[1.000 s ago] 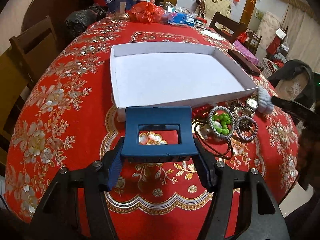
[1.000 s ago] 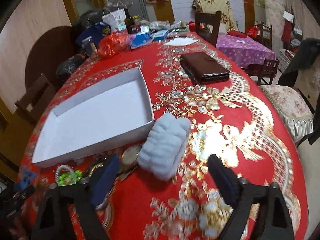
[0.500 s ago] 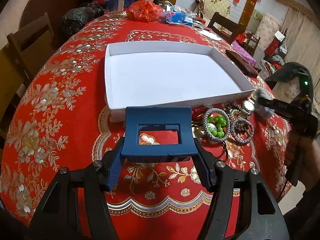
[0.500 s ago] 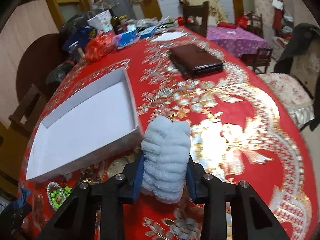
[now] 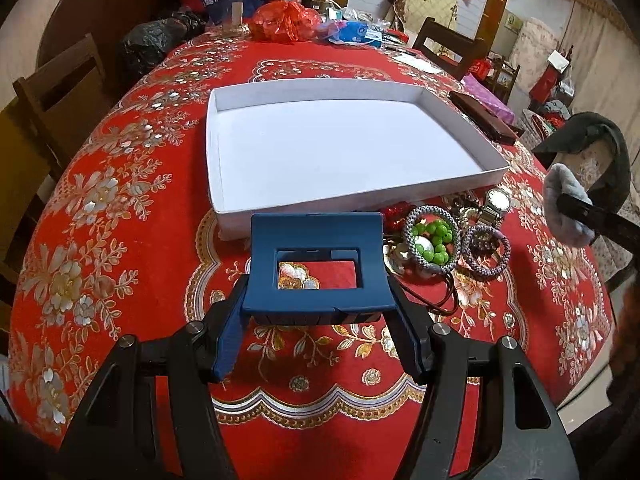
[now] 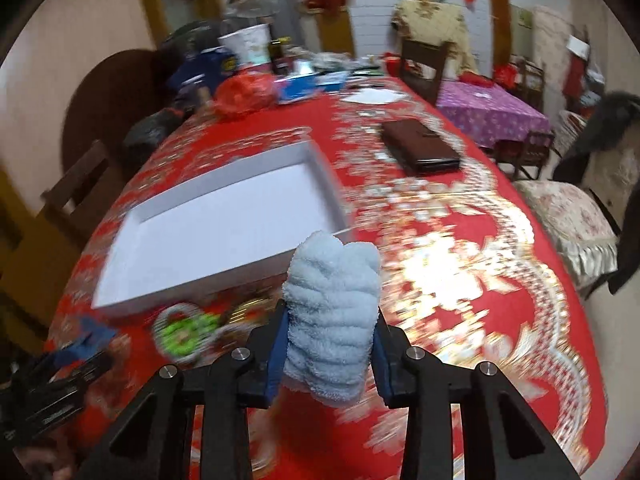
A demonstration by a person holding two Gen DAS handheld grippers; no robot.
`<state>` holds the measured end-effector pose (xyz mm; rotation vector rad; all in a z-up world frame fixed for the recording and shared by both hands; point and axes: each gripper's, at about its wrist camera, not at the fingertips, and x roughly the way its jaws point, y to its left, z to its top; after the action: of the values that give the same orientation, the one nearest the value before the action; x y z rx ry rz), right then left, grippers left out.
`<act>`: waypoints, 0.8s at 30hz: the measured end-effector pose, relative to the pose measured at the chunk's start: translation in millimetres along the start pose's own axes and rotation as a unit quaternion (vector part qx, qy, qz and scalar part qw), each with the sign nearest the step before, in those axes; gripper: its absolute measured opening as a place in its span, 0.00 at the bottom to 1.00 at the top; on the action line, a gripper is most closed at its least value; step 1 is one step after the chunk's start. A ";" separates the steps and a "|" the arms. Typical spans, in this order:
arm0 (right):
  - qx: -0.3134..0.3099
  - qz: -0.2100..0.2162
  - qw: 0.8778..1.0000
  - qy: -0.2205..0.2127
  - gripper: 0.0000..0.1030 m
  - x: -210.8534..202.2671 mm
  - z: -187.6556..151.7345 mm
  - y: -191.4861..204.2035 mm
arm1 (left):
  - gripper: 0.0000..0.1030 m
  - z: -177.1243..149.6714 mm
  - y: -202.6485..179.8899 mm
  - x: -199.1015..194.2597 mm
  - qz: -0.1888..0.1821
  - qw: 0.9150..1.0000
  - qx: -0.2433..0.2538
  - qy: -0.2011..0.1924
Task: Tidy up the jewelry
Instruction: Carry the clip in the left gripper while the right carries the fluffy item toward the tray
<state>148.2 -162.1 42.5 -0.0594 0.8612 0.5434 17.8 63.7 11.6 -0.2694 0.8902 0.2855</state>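
Above red tablecloth (image 6: 460, 280), right claw (image 6: 330, 344) grips scrunchie (image 6: 332, 312).

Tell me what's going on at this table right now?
A person is sorting jewelry with two handheld grippers. The left gripper is clamped on a blue hair claw clip above the red tablecloth. The right gripper is closed on a fluffy pale blue scrunchie. The white tray is empty; bracelets and a watch lie beside it.
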 end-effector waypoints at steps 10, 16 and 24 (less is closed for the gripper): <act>-0.065 0.025 0.997 0.028 0.34 9.5 -35.4 80.8 | 0.61 -3.0 -3.4 1.3 0.009 1.000 0.005 0.001; -0.078 0.006 0.997 0.017 0.34 11.4 -33.5 85.6 | 0.61 -1.8 -3.2 6.4 0.005 1.000 -0.002 0.010; -0.063 -0.022 0.997 0.034 0.34 19.8 -31.8 76.6 | 0.61 -2.1 -4.1 13.1 0.000 1.000 -0.003 0.022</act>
<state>99.7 -95.9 19.6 -0.2119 0.8893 0.5570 25.6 60.9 0.4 -0.2820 0.9335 0.2831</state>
